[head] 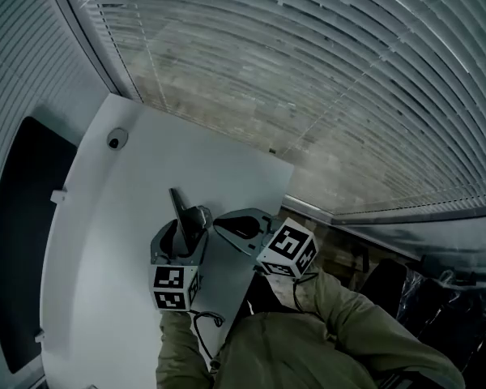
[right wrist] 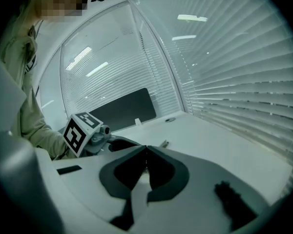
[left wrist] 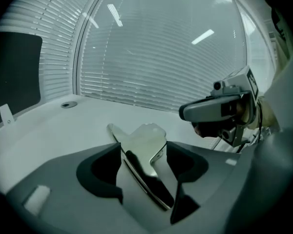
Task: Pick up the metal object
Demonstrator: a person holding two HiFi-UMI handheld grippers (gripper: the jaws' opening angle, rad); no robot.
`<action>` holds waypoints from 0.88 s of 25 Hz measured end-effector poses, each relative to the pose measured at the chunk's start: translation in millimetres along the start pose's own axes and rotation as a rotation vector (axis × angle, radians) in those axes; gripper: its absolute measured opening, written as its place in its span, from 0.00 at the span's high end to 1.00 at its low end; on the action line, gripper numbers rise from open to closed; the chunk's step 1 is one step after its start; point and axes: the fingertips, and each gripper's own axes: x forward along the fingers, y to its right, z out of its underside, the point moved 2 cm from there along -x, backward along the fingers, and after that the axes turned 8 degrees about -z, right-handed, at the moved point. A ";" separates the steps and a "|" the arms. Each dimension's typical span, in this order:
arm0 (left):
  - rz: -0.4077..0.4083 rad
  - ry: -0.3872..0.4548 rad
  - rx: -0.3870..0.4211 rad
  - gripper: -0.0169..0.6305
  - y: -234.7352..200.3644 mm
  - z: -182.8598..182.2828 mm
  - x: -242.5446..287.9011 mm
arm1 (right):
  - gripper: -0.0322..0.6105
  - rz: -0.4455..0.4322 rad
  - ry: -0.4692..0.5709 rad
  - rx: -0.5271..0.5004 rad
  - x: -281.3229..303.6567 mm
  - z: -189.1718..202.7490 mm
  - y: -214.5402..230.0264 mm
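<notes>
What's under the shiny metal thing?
The white table shows beneath the metal object. Whether it rests there I can't tell: the left gripper covers its lower end.

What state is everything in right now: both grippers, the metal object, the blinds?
left gripper: open, jaws apart on either side of the metal object
metal object: lying on the table, not lifted yet
right gripper: shut, jaw tips together, nothing between them
blinds: lowered over the window
</notes>
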 end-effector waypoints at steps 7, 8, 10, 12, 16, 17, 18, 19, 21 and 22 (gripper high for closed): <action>-0.119 -0.151 0.105 0.49 0.4 16.5 20.4 | 0.94 -0.019 -0.003 0.022 5.2 4.0 17.6; -0.115 -0.159 0.098 0.50 0.1 15.7 20.2 | 0.94 -0.025 -0.003 0.025 5.8 4.7 17.5; -0.109 -0.167 0.080 0.50 -1.6 13.3 19.9 | 0.94 -0.035 -0.002 0.030 6.2 5.9 18.4; -0.114 -0.172 0.073 0.53 -3.3 13.3 19.2 | 0.94 -0.041 -0.001 0.037 6.5 7.7 19.0; -0.120 -0.176 0.064 0.55 -7.0 13.1 19.6 | 0.94 -0.051 0.002 0.045 6.5 9.2 21.5; -0.118 -0.177 0.058 0.56 -7.6 12.9 19.8 | 0.94 -0.051 0.004 0.044 5.5 8.9 22.3; -0.115 -0.178 0.048 0.56 -7.9 12.5 19.7 | 0.94 -0.052 0.005 0.043 4.3 8.6 22.8; -0.112 -0.176 0.030 0.57 -8.1 12.0 19.3 | 0.94 -0.052 0.007 0.041 3.0 8.3 22.9; -0.102 -0.167 -0.031 0.58 -7.8 10.9 17.3 | 0.94 -0.053 0.009 0.038 -0.3 7.9 22.0; -0.093 -0.160 -0.070 0.59 -6.8 10.2 15.6 | 0.94 -0.055 0.010 0.036 -2.3 7.2 21.5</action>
